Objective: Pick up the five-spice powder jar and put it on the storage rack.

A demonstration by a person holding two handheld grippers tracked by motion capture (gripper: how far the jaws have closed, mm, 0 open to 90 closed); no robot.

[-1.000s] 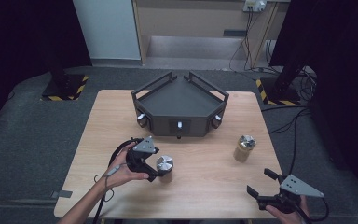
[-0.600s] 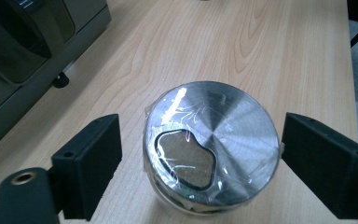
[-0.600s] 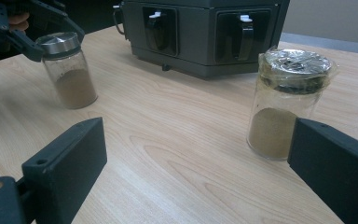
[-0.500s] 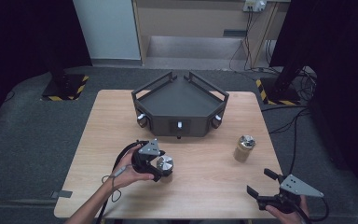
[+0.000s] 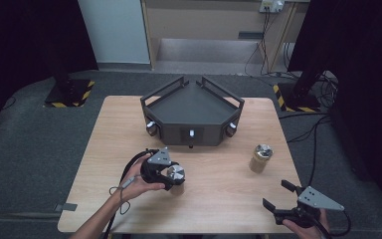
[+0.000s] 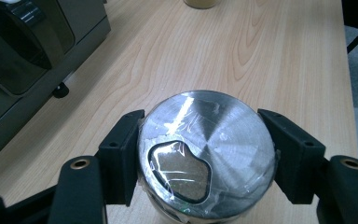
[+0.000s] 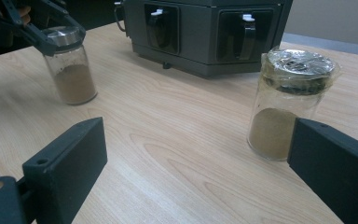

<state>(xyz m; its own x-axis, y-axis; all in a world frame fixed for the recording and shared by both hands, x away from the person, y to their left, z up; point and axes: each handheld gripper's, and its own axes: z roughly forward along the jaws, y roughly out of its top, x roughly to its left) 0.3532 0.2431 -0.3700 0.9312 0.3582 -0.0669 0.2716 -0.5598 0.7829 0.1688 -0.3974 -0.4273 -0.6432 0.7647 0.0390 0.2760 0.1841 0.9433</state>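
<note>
Two jars of brown powder stand on the tabletop (image 5: 219, 199). Left gripper (image 6: 205, 154) pinches the near jar (image 6: 208, 154) at its metal lid, jaws touching both sides. Right gripper (image 7: 200, 158) is spread wide, apart from the second jar (image 7: 289, 107).

Take the machine (image 5: 191, 112) at the back middle of the tabletop (image 5: 219, 191) as your landmark. In front of it and to its left stands one jar (image 5: 175, 175), with your left hand-held gripper (image 5: 171, 178) around its lid. In front of the machine and to its right stands the second jar (image 5: 260, 158). Your right hand-held gripper (image 5: 278, 196) sits farther front and right of that, at the tabletop's near edge.
</note>
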